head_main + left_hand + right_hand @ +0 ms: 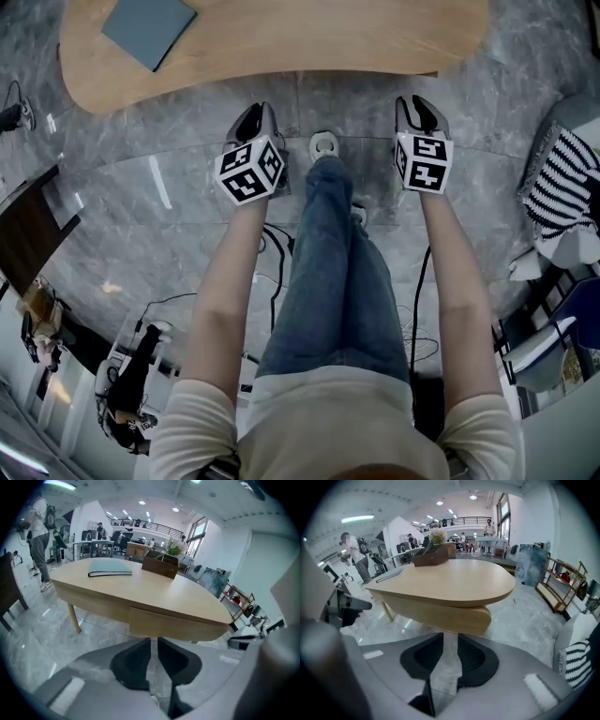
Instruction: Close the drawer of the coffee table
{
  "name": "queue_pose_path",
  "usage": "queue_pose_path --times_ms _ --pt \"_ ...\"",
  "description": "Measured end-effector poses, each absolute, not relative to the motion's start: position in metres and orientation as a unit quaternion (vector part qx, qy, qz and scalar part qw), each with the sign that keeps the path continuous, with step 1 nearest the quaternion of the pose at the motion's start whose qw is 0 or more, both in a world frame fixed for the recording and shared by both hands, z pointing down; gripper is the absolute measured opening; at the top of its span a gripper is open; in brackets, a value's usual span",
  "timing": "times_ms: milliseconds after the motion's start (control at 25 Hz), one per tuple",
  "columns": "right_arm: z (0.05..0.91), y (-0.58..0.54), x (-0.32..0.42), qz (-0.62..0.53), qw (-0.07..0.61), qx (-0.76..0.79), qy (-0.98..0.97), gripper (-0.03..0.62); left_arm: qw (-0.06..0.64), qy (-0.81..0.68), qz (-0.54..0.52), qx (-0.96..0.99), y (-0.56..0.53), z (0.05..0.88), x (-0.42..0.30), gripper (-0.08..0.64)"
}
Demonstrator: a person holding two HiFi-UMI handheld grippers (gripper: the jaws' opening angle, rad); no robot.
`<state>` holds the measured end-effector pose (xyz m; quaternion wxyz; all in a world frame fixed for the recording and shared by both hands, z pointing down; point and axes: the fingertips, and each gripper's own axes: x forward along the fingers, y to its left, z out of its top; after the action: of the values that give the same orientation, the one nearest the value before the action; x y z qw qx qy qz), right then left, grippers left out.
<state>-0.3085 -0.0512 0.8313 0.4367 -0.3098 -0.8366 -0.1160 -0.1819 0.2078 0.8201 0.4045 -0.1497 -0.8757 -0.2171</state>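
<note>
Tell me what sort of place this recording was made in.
Probably a large open-plan office or studio. A railed upper gallery overlooks white work desks, and a light oval wooden coffee table stands on a polished grey stone-tile floor.

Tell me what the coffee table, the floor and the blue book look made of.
Coffee table: light wood or veneer, matt, faint grain, even tan colour. Floor: polished grey stone or marble-look tile; veining, joints, reflected lights. Blue book: matt card or cloth cover, perhaps; too small to tell.
</note>
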Motion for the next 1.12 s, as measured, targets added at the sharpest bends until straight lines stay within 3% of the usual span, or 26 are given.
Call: queue_pose_path --times_ms 120,560,1120 --pt "0.812 -0.036 -0.283 -0.087 0.426 -0.337 -0.835 0.004 0.388 -0.881 -0.229 -0.145 0.189 0.804 -0.167 0.002" --pt "0.7 -0.044 -0.207 -0.019 0.35 -0.391 -0.851 0.0 0.325 -0.908 -0.238 -0.117 0.111 0.722 -0.123 0.002" --pt "0.512 -0.097 -0.063 -0.006 0.298 -0.47 -0.831 0.0 0.259 -0.92 -0.287 -0.058 0.01 0.534 -0.021 0.002"
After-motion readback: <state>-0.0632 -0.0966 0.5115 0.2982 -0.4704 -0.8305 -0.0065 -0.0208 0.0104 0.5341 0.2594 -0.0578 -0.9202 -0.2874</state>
